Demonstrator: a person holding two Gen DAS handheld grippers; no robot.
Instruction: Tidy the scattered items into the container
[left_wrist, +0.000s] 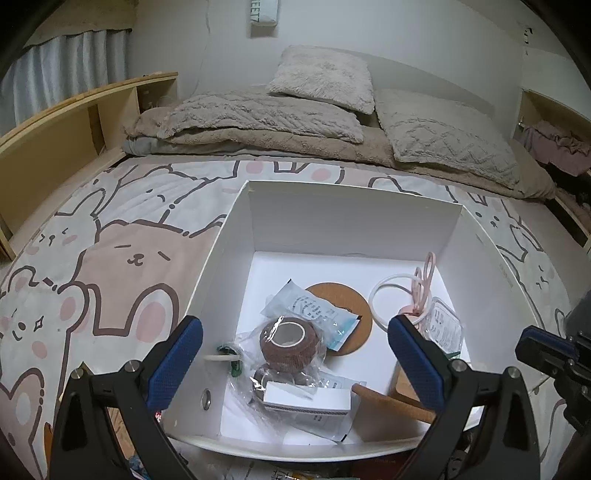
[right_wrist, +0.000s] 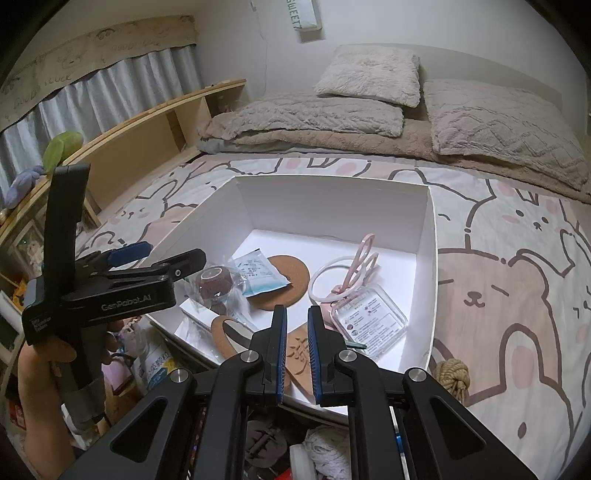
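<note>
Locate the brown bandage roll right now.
The brown bandage roll lies inside the white box, left of centre, against the blue-and-white packet on the cork coaster.

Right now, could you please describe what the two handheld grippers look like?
Both are matte black plastic with triangular cut-outs, silver pivot bolts and two flat fingers faced with blue textured pads. The left gripper shows in the right wrist view as a black body lettered "GenRobot.AI" in white, on a black upright handle. The right gripper matches it.

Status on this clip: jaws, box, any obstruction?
Left gripper open over the white box, holding nothing. Right gripper shut, empty. Brown bandage roll, cork coaster, pink scissors in box. Nothing blocking.
</note>
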